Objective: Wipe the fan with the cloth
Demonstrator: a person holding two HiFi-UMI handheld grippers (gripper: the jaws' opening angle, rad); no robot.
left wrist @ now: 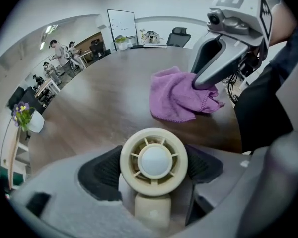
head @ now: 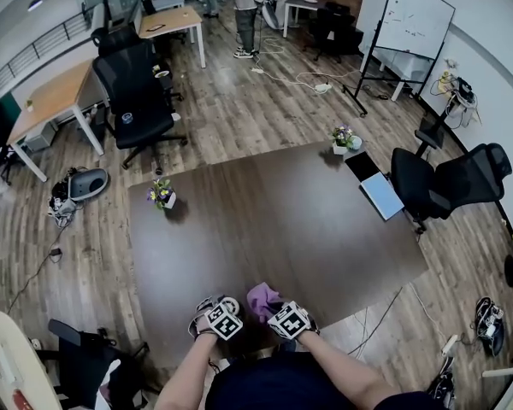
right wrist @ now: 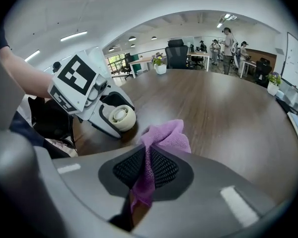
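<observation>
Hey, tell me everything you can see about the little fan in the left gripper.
The fan is small, cream-coloured and looks like plastic: a round head with radial grille ribs around a smooth pale centre cap, on a short stubby neck. The left gripper clamps the head between its black ribbed pads, face turned to that gripper's camera, over the near edge of the dark table. The purple cloth is apart from it.

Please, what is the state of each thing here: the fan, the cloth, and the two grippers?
Small cream round plastic fan: held in the left gripper, blades not turning.
Purple fluffy cloth: crumpled, one end pinched, the rest on the dark brown table.
Left gripper: shut on the fan.
Right gripper: shut on the cloth.
</observation>
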